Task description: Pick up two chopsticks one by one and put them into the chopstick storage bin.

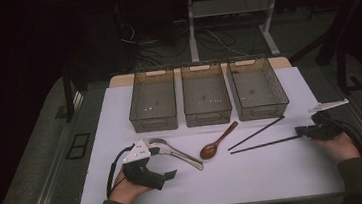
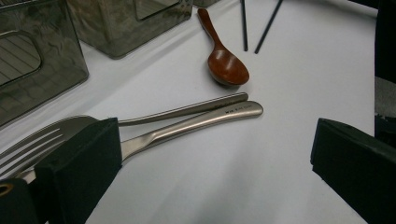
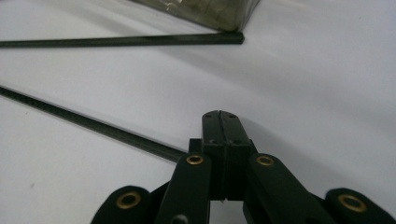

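Three smoky translucent plastic bins (image 1: 207,99) sit at 12 o'clock on the white table (image 1: 256,175). The steel fork and spoon (image 2: 196,116) lie at 9 o'clock, touching; closing now could pinch both or skid one away. The left gripper (image 1: 160,160) has its jaws wide apart around their necks, holding nothing. The right gripper (image 3: 223,122), jaws pressed together and empty, rests beside the black chopsticks (image 1: 260,138) at 3 o'clock.
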### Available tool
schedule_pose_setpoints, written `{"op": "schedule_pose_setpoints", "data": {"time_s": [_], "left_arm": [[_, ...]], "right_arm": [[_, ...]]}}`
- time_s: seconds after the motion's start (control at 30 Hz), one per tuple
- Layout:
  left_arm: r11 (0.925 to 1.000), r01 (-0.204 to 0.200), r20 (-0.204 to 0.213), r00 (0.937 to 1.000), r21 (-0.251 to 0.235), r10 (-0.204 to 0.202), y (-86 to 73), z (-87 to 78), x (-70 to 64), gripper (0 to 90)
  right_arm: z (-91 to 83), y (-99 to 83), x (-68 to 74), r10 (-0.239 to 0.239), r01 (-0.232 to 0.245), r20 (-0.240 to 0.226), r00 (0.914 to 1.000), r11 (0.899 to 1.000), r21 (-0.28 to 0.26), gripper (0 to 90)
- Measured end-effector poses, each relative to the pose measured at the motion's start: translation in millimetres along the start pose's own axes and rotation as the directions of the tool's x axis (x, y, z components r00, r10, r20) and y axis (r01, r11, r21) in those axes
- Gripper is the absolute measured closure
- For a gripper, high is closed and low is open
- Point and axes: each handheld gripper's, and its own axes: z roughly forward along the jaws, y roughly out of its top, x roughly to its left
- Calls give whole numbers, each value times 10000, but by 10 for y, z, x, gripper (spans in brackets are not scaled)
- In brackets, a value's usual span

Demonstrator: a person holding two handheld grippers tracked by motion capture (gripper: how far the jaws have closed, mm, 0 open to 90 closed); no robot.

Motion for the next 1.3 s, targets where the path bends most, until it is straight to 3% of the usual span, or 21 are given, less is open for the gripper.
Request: {"op": "schedule_pose_setpoints", "data": {"time_s": [0.33,0.43,0.57,0.63,0.73,0.83,1.07,1.2,1.3], "left_arm": [[10000,-23,29,10000,9,23,2,0,-3,10],[10000,-21,34,10000,11,21,1,0,-1,10],[10000,-20,40,10000,12,20,1,0,0,10],[10000,-19,41,10000,22,18,1,2,-2,10],[10000,-32,55,10000,30,32,1,4,-2,10],[10000,-24,59,10000,53,23,0,6,-1,10],[10000,-15,71,10000,86,14,-1,13,-3,10],[10000,-18,98,10000,92,17,-3,17,-4,10],[9999,-22,118,9999,111,20,-4,21,-1,10]], "right_arm": [[-39,-66,19,-136,136,-70,9999,9999,-3,886],[-78,-52,25,-192,189,-133,9997,9996,-219,885],[-156,-11,56,-451,427,-537,9975,9981,-447,821],[-173,5,92,-820,774,-887,9927,9955,-538,762],[-185,41,180,-1403,1308,-1512,9785,9889,-708,680],[-169,89,280,-2156,2057,-1960,9566,9761,-694,633],[-39,203,537,-3681,3692,-2460,8966,9283,-434,615],[50,238,606,-3993,4116,-2694,8763,9113,-118,620],[106,236,608,-4127,4299,-2650,8715,9028,79,630]]}}
